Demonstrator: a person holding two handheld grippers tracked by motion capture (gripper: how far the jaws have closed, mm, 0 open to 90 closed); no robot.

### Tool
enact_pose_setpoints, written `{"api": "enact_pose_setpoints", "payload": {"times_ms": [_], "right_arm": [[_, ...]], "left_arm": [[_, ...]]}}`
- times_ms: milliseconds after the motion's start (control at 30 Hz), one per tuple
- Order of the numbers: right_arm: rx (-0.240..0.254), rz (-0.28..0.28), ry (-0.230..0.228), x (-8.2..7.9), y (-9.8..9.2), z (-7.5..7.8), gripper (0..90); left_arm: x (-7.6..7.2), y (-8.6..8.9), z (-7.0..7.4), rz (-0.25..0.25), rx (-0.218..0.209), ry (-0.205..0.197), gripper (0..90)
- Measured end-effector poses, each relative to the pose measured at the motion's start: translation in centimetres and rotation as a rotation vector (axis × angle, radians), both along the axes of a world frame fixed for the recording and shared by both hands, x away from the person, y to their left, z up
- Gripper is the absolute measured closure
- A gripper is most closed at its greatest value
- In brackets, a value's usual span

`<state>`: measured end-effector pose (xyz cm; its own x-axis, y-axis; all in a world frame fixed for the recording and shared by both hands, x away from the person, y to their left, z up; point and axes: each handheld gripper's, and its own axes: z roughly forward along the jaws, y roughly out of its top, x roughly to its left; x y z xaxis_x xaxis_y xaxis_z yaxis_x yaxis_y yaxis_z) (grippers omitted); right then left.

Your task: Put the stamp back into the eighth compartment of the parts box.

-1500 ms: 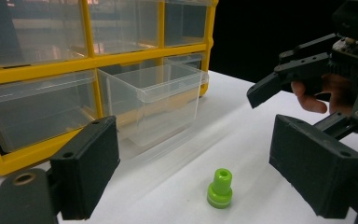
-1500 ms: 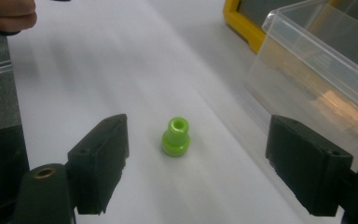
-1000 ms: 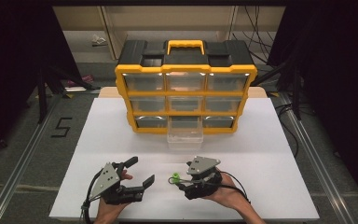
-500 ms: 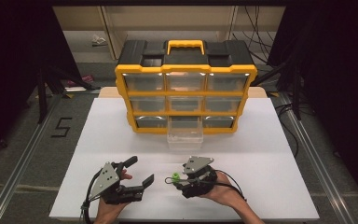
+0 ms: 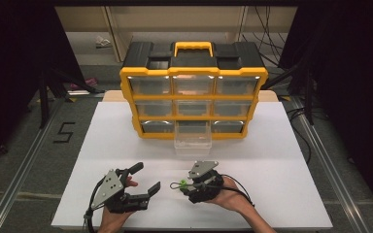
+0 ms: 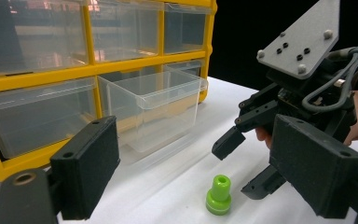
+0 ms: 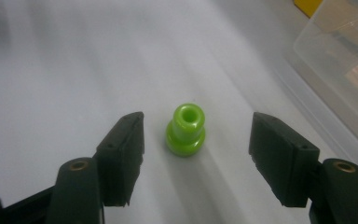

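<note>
My right claw [image 5: 186,186] sits low and just right of centre in the high view, its jaws spread wide on either side of a small green plastic piece [image 5: 181,184] that stands upright on the white bench [image 5: 281,165]. In the right gripper view that green piece [image 7: 185,129] is at the middle of the frame, hollow end up, with clear gaps between it and each black jaw; neither jaw touches it. My left claw [image 5: 145,178] lies at the lower left of the high view, also wide open and holding nothing, its jaws aimed toward the right claw. In the left gripper view the green piece [image 6: 219,195] stands at the lower centre, with my right claw [image 6: 244,163] just behind it at the right of the frame. The yellow and black drawer organiser [image 5: 193,90] stands in the upper middle of the high view, and its bottom middle clear drawer [image 5: 193,138] is pulled out toward me.
</note>
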<state>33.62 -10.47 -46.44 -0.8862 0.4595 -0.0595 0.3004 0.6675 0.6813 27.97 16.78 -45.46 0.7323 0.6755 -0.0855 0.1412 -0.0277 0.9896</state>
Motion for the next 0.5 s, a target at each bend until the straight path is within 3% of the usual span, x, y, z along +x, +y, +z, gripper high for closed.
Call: {"api": "enact_pose_setpoints", "payload": {"times_ms": [500], "right_arm": [[-0.031,0.030,0.034,0.62,0.72,-1.03,46.5]], "left_arm": [[-0.03,-0.10,0.00,-0.004,0.004,-0.003,15.3]]}}
